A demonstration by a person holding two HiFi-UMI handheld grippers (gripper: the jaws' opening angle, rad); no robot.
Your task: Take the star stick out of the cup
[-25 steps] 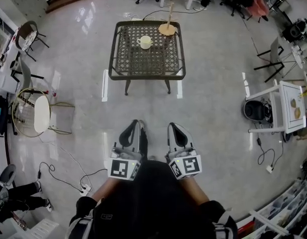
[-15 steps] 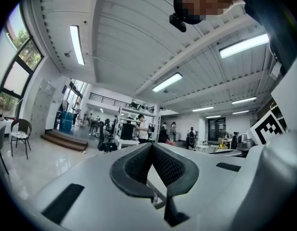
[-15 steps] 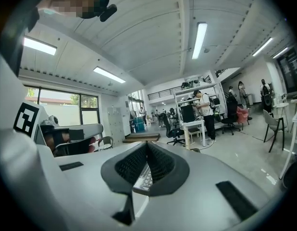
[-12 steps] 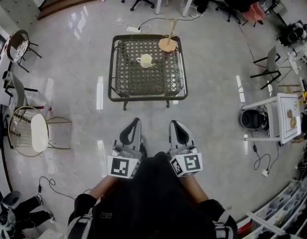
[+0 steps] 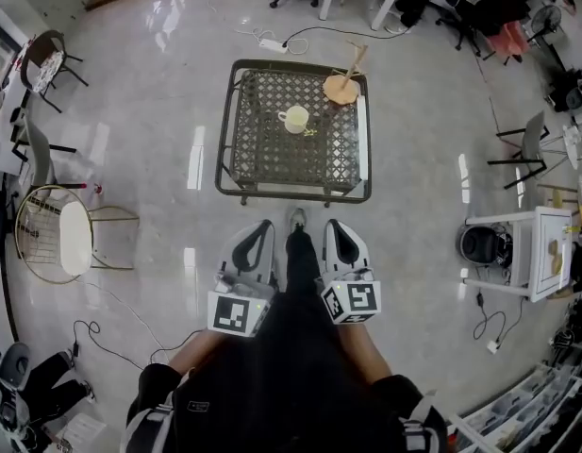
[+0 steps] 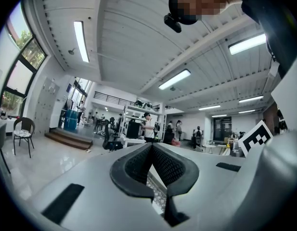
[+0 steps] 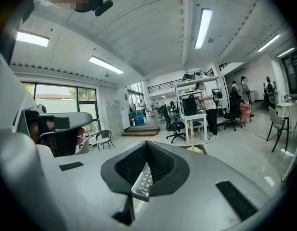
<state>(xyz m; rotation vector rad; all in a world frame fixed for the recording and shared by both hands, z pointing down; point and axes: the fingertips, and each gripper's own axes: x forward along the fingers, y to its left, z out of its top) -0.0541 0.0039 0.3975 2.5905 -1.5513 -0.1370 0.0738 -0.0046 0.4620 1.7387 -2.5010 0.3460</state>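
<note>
Lattice table [image 5: 262, 149] ahead — cup [image 5: 295, 119] on top

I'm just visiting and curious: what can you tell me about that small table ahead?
The table is square, dark metal by its look, with an open lattice top and thin legs, standing level on the glossy floor. A pale cup and a round wooden stand with a stick rest on it.

Open floor [image 5: 413, 187] leads to the table [image 5: 262, 144]; a wooden stand [image 5: 341, 87] rises near the cup [image 5: 294, 119].
</note>
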